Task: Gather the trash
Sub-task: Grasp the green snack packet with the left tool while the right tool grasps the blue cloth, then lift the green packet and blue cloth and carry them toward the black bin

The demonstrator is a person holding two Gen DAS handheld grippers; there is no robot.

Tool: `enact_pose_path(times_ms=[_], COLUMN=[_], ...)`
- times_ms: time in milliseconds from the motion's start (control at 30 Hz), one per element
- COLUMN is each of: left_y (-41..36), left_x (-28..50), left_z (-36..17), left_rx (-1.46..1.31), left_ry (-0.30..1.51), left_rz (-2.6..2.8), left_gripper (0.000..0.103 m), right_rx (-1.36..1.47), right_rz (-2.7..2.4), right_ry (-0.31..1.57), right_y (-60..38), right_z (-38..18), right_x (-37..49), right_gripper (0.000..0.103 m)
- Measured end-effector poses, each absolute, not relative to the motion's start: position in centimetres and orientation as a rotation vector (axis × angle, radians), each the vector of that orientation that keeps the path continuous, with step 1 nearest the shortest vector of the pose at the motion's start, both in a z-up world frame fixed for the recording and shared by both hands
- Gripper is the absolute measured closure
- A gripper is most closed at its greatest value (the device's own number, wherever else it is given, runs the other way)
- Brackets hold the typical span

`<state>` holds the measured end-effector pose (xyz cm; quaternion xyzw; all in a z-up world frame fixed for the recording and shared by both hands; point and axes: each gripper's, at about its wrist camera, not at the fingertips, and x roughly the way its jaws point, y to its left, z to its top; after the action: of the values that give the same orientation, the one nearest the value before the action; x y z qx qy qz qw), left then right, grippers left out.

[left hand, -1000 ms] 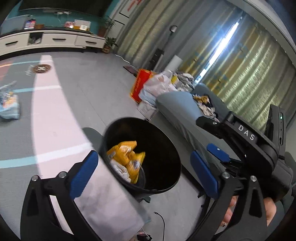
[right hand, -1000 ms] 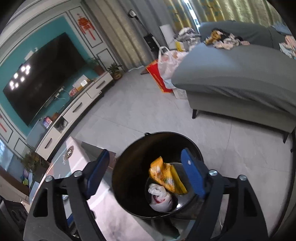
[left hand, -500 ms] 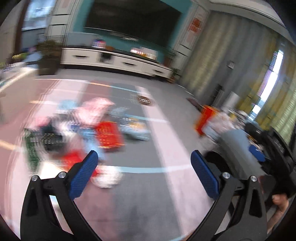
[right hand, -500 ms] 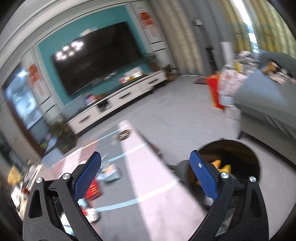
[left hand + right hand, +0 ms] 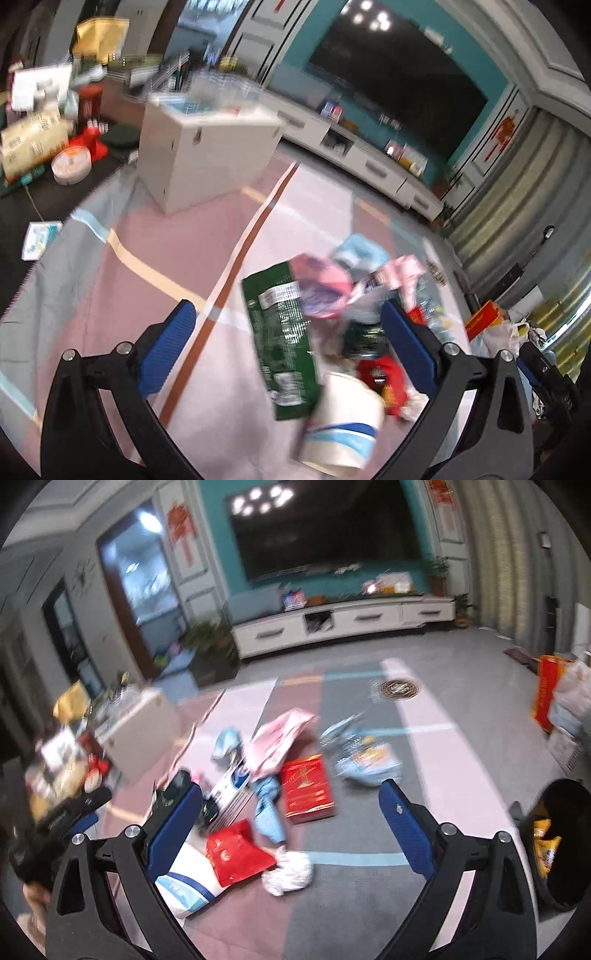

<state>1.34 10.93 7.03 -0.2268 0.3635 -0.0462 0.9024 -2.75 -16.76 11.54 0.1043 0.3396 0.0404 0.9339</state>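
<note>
both grippers have swung away from the bin [image 5: 561,845] and now face the trash heap [image 5: 280,775] on the mat [image 5: 369,904]. the left gripper [image 5: 288,347] and right gripper [image 5: 291,812] both stand spread wide with nothing pinched. a few yellow wrappers lie in the bin at the mat's right edge; most trash is left to collect.

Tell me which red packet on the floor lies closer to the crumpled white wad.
The crumpled red pouch, right beside the wad; the flat red box lies farther up the mat.
</note>
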Motion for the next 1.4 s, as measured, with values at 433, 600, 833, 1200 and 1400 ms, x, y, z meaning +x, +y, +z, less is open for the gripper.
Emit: enact_pose_path(times_ms=[433, 600, 833, 1200, 1400], left_y=[8.6, 8.0, 7.4, 7.4, 8.1], left_x=[5.2, 5.3, 5.3, 3.5, 1.0], left_z=[2.2, 1.2, 0.8, 3.4, 6.9], left_rx=[-0.515, -0.502, -0.472, -0.497, -0.515], left_ry=[0.912, 0.942, 0.923, 0.831, 0.747], left_rz=[-0.134, -0.132, -0.107, -0.135, -0.163], left_gripper=[0.037, 0.046, 0.063, 0.079, 0.079], right_rx=[0.033, -0.017, -0.024, 0.072, 0.131], right_rz=[0.165, 0.153, 0.160, 0.216, 0.232], right_ry=[0.942, 0.975, 0.960, 0.919, 0.865], right_y=[-11.5, -10.5, -10.5, -11.2, -12.3], right_z=[3.4, 1.4, 1.3, 5.6, 8.0], right_x=[7.7, 8.7, 8.3, 3.8, 0.4], right_gripper=[0.058, 0.065, 0.073, 0.073, 0.073])
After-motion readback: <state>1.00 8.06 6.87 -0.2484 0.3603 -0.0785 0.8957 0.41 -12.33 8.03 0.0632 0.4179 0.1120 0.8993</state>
